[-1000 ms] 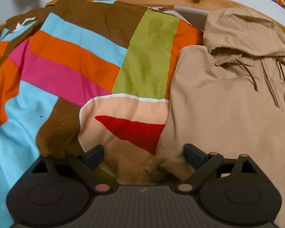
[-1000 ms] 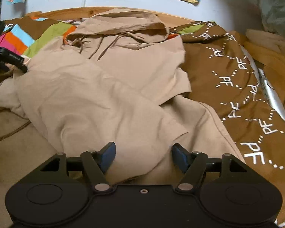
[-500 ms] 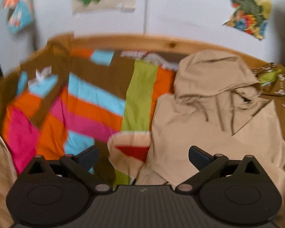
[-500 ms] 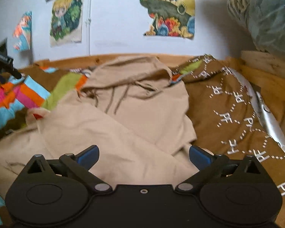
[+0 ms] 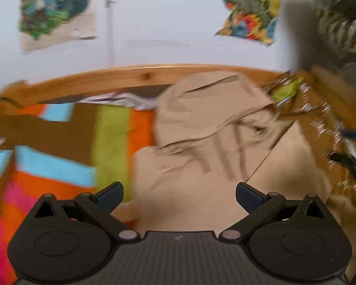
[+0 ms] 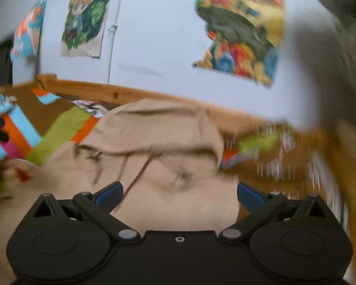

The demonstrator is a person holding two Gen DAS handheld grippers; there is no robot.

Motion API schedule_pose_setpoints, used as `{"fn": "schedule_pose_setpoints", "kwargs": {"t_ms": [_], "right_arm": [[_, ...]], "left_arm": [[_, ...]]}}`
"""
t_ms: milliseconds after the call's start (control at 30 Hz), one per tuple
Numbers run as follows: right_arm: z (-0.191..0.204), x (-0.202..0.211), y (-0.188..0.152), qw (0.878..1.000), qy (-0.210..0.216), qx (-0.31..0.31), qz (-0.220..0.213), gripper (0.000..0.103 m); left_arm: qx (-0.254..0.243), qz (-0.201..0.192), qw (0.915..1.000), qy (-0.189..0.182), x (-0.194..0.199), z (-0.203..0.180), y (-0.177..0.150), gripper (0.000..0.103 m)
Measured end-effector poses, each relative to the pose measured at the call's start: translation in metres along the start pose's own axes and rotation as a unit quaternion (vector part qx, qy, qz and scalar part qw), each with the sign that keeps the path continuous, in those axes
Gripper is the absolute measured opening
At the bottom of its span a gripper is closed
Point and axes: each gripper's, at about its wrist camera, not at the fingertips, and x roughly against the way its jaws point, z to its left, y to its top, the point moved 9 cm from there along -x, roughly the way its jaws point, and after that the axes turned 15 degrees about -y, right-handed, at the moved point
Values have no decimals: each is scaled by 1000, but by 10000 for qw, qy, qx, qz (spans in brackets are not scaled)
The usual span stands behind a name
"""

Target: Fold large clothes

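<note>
One tan hoodie point(image 5: 213, 142) is seen spread on one striped blanket point(image 5: 59, 147), with two drawstrings point(image 5: 225, 163) counted at its neck. Two grippers are counted — the left gripper point(image 5: 179, 193) and the right gripper point(image 6: 180, 193). Three posters are counted in the right wrist view — one anime poster point(image 6: 85, 16) among them.

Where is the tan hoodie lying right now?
In both wrist views the tan hoodie lies ahead of the open grippers, hood toward the wooden bed rail, between the striped blanket and the brown patterned cover.
</note>
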Motion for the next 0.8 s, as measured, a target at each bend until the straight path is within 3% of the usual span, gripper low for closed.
{"fn": "schedule_pose_setpoints", "kwargs": {"t_ms": [100,167,267,400,500,600,700,733,767,800], "right_arm": [[20,-57,28,9982,-52,572,-167,93],[40,-93,43,9951,-90,956,-247,89],[74,-139,58,9817,-118,1801,-608,84],[95,-184,74,9644,-393,2446,-928,80],[104,-207,84,9558,-446,2729,-996,75],[118,-224,90,9406,-385,3189,-1101,73],[131,-234,97,9323,-349,3395,-1196,69],[135,-236,100,9320,-363,3409,-1175,65],[137,-239,102,9330,-374,3392,-1143,51],[139,-242,104,9355,-335,3351,-1073,32]], "left_arm": [[276,-371,9982,-374,-38,13,-13,102],[413,-366,9967,-603,-67,22,-16,102],[622,-624,9915,-960,-96,34,-5,102],[914,-1381,9774,-1310,-123,50,23,98],[1307,-1588,9671,-1496,-143,60,28,91],[1607,-1646,9588,-1667,-160,72,25,76],[1883,-1630,9514,-1811,-173,77,22,55],[1888,-1622,9491,-1930,-178,76,23,43],[1870,-1609,9473,-2041,-182,74,25,32],[1847,-1585,9464,-2122,-186,71,27,29]]}}
